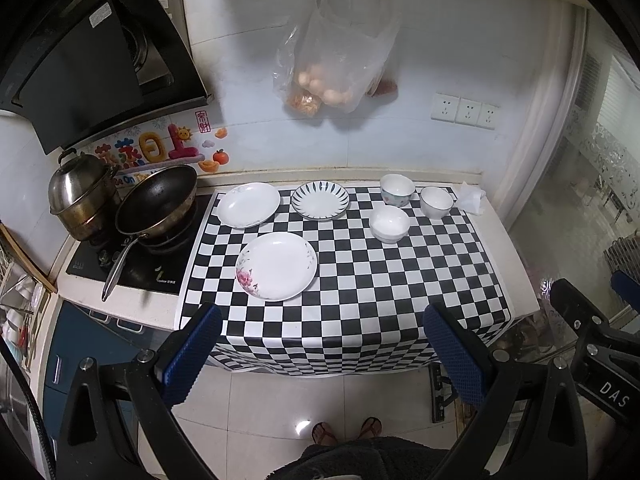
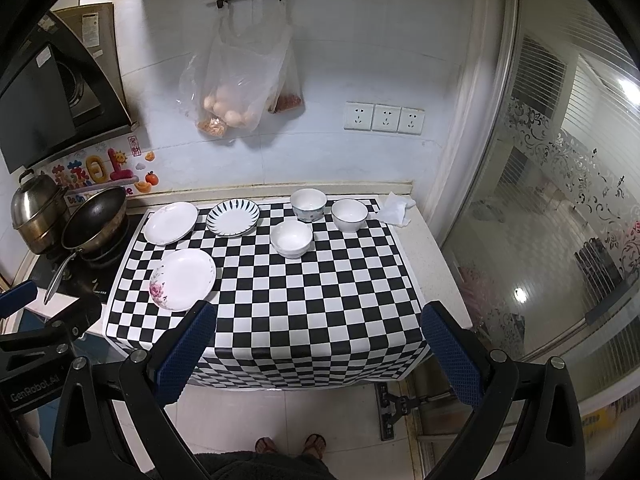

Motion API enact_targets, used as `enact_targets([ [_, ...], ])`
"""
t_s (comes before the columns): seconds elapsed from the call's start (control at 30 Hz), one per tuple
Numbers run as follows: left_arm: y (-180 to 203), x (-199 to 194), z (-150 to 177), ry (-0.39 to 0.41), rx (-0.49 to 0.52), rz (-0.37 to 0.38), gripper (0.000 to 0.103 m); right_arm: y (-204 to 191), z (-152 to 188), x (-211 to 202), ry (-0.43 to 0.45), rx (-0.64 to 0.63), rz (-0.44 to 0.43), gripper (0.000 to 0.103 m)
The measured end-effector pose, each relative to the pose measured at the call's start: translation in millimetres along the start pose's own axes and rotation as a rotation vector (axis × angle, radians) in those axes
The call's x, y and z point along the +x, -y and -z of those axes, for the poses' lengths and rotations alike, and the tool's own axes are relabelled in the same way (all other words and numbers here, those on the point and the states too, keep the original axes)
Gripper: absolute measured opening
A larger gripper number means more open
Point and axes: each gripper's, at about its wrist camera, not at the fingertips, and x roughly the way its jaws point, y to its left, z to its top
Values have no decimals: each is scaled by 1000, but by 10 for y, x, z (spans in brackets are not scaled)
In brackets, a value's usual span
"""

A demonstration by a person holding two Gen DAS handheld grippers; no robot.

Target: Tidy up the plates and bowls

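Three plates point(image 1: 276, 266) and three bowls point(image 1: 389, 223) are laid on the tabletop point(image 1: 360, 280) ahead of left gripper point(image 1: 324, 354) and right gripper point(image 2: 320, 354), both spread, nothing held.

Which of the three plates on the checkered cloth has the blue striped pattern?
The blue-striped plate at the back, between the plain white plate and the bowls. The near plate has a pink flower on its rim instead.

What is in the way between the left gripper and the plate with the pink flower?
Nothing visible. The left gripper hangs open in front of the counter's edge, and only bare checkered cloth lies between it and the flowered plate. The other plates and the bowls sit farther back.
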Motion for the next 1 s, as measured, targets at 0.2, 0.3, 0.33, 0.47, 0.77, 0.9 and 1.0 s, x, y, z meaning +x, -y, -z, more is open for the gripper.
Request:
enact_targets([
  [0.2,-1,1,-11,-2,-4,0,103,1,-2,3,-1,0,-1,103],
  [0.3,-18,-26,-4,-2,-1,1,103,0,-6,4,0,0,-1,103],
  [0.33,-5,-2,-10,-3,0,1,103,0,-9,18,0,0,0,103],
  [0.47,-13,-17,-1,-1,-1,0,103,0,-17,24,-1,-1,-2,103],
  [0.77,-13,43,-57,-7,2,5,103,-4,-17,35,-5,2,-2,103],
  [0.9,-3,59,-56,-8,2,4,103,-3,-15,46,-6,3,-3,103],
  [1.0,5,61,-49,-4,1,4,103,-8,-27,78,-9,7,-4,103],
])
